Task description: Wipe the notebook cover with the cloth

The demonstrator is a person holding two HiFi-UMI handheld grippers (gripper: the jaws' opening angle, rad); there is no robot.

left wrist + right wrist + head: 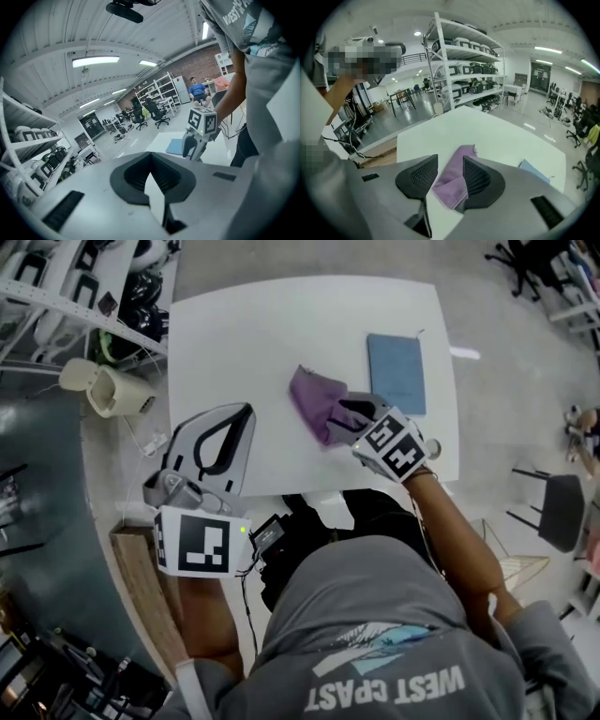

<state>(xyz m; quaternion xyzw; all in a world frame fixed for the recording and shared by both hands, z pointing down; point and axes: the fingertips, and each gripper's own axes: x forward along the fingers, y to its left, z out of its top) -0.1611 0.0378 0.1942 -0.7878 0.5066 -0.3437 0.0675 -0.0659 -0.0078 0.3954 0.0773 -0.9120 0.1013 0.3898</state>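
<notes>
Holding my right gripper (349, 409) unclenched astride the purple cloth (314, 395), mid-frame on the counter (253, 343) left of the notebook (397, 373), I judge it light, limp, best pinched at a bunched fold.

Colours, as I look down on them:
- Cloth (319, 401): plain purple.
- Notebook (397, 372) cover: plain blue.
- Table (244, 334): white.
- My left gripper (239, 416) and right gripper (354, 409): grey shells, with black ribbed pads (421, 176).
- Marker cubes (203, 542): black squares on white.
- My sweatshirt (394, 652): grey with white lettering and a pale blue motif.
</notes>
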